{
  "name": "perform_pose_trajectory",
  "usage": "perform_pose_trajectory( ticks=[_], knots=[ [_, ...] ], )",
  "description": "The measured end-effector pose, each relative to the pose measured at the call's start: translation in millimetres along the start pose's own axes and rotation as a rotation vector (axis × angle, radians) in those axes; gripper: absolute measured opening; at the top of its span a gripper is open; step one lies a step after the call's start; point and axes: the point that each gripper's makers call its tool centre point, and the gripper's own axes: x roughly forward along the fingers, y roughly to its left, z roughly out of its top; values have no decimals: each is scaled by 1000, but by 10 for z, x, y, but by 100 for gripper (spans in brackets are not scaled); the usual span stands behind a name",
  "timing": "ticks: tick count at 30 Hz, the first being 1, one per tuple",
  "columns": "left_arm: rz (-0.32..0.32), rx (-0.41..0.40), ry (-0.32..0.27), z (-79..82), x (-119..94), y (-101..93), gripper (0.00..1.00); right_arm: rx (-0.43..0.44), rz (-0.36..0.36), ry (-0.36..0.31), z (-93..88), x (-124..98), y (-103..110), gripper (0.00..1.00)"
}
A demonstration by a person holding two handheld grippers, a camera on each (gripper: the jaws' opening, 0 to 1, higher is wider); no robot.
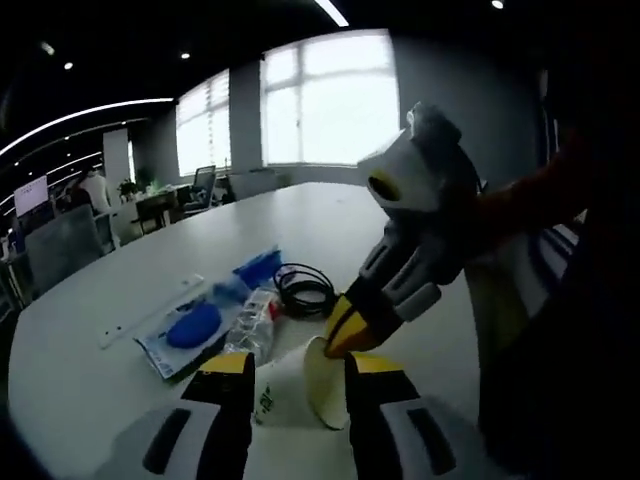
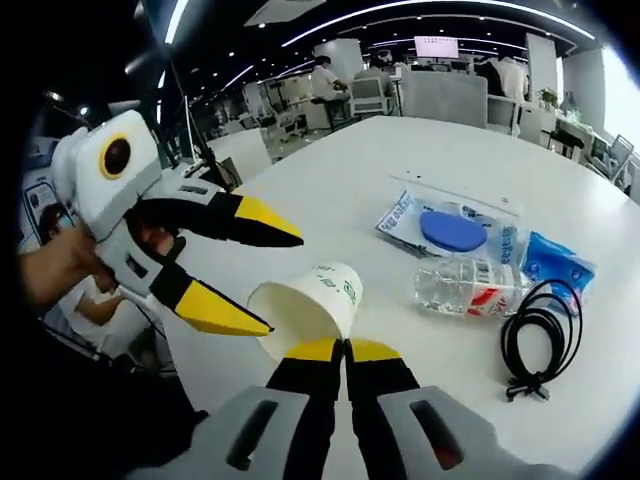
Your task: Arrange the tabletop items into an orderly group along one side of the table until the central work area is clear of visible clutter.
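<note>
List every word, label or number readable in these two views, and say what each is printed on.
None reads clearly.
Paper cup: green print, too blurred to read.
Clear packet with the blue pad: blue lettering on its edges, too small.
Water bottle: red and white label, illegible.
Wall screen: bright, no text discernible.

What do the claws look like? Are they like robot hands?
A bit! Each claw has two pointed black jaws with bright yellow tips. The left claw sits on a chunky white-and-grey body with a yellow ring on its side. The right claw is the same: white top, grey ribbed grip, yellow ring. A person holds them, wearing an orange-red sleeve.
</note>
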Motion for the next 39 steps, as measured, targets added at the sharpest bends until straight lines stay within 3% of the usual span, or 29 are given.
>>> perform_pose_trajectory(
  ticks=[9, 14, 29, 35, 39],
  knots=[
    [7, 84, 49, -97, 40, 46, 15, 16, 22, 15, 7, -15, 50, 0],
    [13, 82, 49, -105, 38, 75, 13, -2, 20, 19, 20, -29, 64, 0],
    [59, -47, 54, -113, -7, 249, 3, -125, 18, -38, 168, -115, 202, 1],
    [81, -166, 53, -132, -34, 356, 1, -131, -14, -124, 298, -221, 155, 13],
    [94, -193, 64, -188, -48, 486, 1, -112, -27, -162, 334, -300, 130, 22]
  ],
)
